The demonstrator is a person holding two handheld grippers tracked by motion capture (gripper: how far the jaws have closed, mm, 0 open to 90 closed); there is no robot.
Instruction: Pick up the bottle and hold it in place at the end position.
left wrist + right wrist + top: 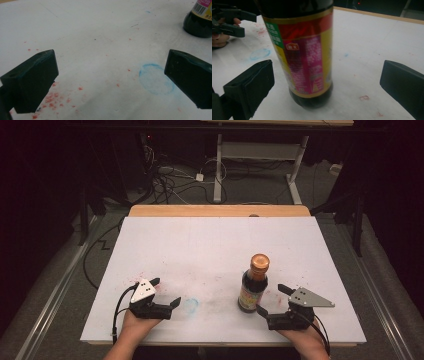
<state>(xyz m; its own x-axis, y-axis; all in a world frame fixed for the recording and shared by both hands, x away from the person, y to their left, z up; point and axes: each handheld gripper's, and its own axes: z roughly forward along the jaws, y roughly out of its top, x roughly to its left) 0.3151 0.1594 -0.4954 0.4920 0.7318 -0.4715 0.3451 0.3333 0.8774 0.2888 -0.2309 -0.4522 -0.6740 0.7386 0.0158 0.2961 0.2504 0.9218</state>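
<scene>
We take the bottle [253, 282] as our landmark: it stands upright on the white table [215, 245], its long axis straight up, copper-coloured cap [259, 262] on top and dark sauce showing below the label. Our right gripper [272, 301] sits just to the right of the bottle and a little nearer to us, with its jaws spread wide and holding nothing. In the right gripper view the bottle [303, 50] stands ahead of the gap between the two jaws, closer to the left one, and we see no contact with either jaw. Our left gripper [165, 292] rests well to the left of the bottle, jaws likewise spread and empty, pointing over a faint blue ring [190, 305] drawn on the table between it and the bottle. In the left gripper view the base of the bottle [198, 21] sits far off at the upper right corner, well outside the jaws' line. So the right hand is clearly the nearer one, and we judge that a short push forward would bring its jaws around the lower body of the bottle for a side grasp across the upright axis.
</scene>
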